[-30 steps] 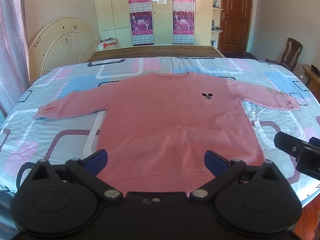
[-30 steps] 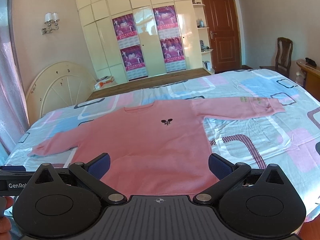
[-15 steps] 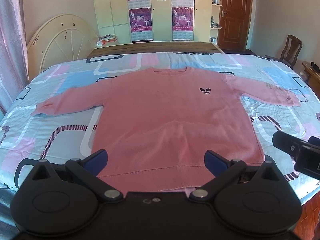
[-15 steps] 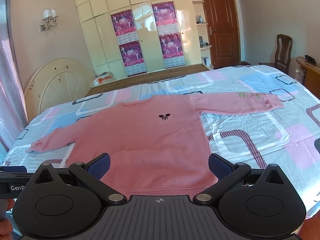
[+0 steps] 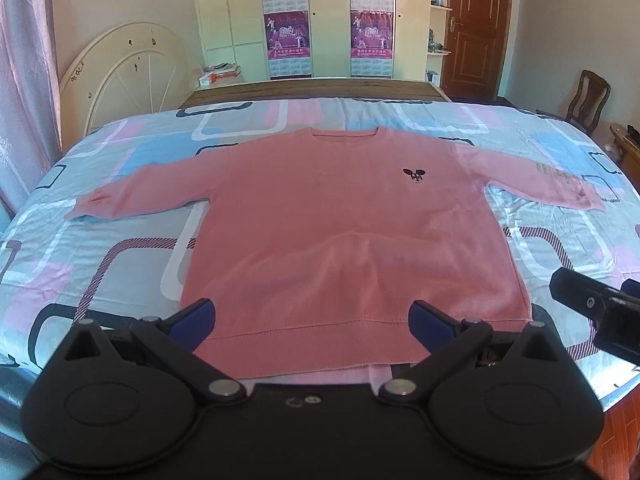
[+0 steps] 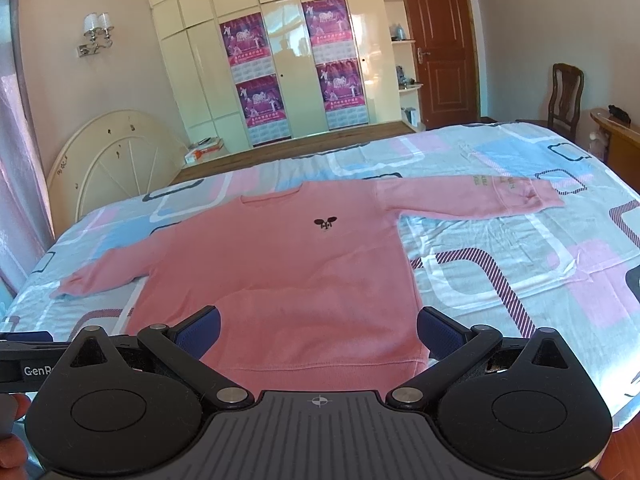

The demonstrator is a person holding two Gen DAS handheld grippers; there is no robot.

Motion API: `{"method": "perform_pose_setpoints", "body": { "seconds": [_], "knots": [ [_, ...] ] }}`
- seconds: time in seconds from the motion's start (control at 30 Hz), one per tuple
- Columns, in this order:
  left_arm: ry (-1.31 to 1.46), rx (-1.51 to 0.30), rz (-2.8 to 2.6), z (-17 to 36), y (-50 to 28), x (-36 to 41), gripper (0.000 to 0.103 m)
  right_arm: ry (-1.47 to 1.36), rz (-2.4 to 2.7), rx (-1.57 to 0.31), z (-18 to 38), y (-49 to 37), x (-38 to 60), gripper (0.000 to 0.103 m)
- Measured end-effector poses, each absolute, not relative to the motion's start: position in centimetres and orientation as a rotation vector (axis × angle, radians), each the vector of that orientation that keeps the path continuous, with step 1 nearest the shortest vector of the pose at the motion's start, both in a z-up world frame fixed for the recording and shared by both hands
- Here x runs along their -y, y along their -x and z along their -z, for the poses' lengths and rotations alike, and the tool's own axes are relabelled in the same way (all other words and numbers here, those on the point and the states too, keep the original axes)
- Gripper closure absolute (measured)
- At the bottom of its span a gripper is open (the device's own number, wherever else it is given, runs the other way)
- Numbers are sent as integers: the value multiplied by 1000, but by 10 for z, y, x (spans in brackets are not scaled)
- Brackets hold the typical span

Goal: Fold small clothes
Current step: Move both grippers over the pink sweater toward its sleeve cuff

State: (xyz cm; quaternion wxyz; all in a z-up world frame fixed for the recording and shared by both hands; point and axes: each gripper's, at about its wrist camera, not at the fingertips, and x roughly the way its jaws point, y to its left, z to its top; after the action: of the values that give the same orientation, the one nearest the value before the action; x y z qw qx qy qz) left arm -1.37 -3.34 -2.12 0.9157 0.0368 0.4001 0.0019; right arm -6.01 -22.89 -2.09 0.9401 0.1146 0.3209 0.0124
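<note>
A pink long-sleeved sweater (image 5: 344, 232) (image 6: 288, 276) lies flat on the bed, front up, both sleeves spread out sideways, collar at the far side. A small dark emblem (image 5: 415, 175) marks its chest. My left gripper (image 5: 312, 318) hovers open above the near hem, its blue pads (image 5: 196, 318) apart with nothing between them. My right gripper (image 6: 319, 330) is also open over the hem, toward the sweater's right corner. The right gripper's black body (image 5: 600, 312) shows at the right edge of the left wrist view.
The bed (image 5: 100, 240) has a sheet with pink, blue and white squares. Behind it stand a cream wardrobe with posters (image 6: 296, 76), a round headboard panel (image 5: 128, 76) and a brown door (image 6: 436, 40). A wooden chair (image 6: 566, 96) and desk edge are at right. A hand (image 6: 12, 440) shows at lower left.
Both grippers have drawn back slightly and tilted, so the sweater sits lower and fuller in both views. The sweater itself has not moved.
</note>
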Motion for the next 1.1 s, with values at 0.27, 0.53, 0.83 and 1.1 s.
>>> {"method": "perform_pose_setpoints", "body": {
  "seconds": [0.27, 0.53, 0.83, 1.1],
  "knots": [
    [-73, -836, -15, 24, 10, 33, 0, -238, -23, -655, 23, 61, 231, 0],
    [-74, -857, -5, 31, -16, 26, 0, -244, 1, -677, 27, 38, 228, 0],
    [-104, -856, 53, 37, -86, 18, 0, -245, 89, -677, 31, -21, 222, 0],
    [-137, -877, 109, 49, -156, 17, 0, -253, 186, -677, 39, -72, 225, 0]
  ]
}}
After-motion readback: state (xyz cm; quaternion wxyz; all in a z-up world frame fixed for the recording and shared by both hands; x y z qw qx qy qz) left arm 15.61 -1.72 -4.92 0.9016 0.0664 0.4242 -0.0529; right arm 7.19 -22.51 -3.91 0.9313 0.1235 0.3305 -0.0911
